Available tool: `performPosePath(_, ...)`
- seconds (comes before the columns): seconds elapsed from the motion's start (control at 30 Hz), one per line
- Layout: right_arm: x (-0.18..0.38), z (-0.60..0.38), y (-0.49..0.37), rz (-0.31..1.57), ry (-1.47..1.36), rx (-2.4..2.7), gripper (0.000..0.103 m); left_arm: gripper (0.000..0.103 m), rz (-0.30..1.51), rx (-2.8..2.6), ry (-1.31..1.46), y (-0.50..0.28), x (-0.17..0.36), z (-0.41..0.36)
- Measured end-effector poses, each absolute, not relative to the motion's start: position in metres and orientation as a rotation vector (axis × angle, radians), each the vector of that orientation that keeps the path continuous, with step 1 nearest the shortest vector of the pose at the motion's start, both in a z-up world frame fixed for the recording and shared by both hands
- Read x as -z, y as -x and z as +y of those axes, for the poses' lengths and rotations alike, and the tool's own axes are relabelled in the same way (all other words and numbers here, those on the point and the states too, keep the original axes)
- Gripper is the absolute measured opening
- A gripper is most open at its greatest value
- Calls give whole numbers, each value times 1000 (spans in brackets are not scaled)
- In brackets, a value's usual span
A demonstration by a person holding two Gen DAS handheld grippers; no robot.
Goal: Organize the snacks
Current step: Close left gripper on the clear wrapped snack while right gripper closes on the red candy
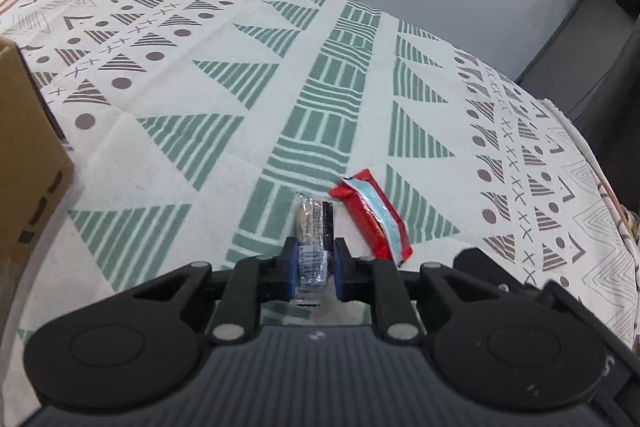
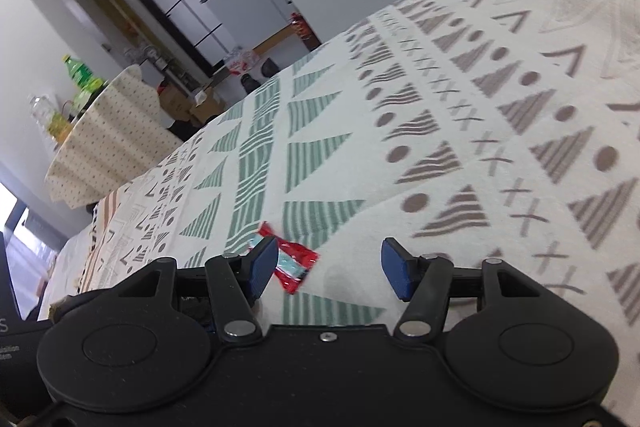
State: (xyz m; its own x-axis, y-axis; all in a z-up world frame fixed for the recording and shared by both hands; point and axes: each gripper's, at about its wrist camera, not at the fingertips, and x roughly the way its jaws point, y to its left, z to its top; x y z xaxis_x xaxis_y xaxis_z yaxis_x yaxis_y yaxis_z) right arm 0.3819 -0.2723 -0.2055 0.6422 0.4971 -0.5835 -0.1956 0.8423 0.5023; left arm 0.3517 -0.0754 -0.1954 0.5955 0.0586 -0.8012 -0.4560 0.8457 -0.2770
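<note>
Left tongs (image 1: pixel 313 259) clamped on clear-wrapped snack pack (image 1: pixel 310 227) lying on patterned cloth surface (image 1: pixel 200 155). Red snack packet (image 1: pixel 374 217) just right of it, flat on cloth. Right tongs (image 2: pixel 330 267) parted, nothing gripped, left pad overlapping red packet's edge. Cardboard box (image 1: pixel 24 163) far left.

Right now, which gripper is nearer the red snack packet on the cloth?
Right. The right gripper stands open with the red snack packet just ahead, beside its left finger. The left gripper is shut on the clear snack packet, alongside the red one.
</note>
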Motion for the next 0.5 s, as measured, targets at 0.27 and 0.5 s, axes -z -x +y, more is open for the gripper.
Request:
performPosePath(0.27, 205, -244, -396, 773, -344, -453, 58, 16, 895, -353, 526, -351, 197, -47)
performPosePath(0.5, 207, -225, -410, 740, -327, -519, 58, 17, 904, -356, 530, -352, 195, -33)
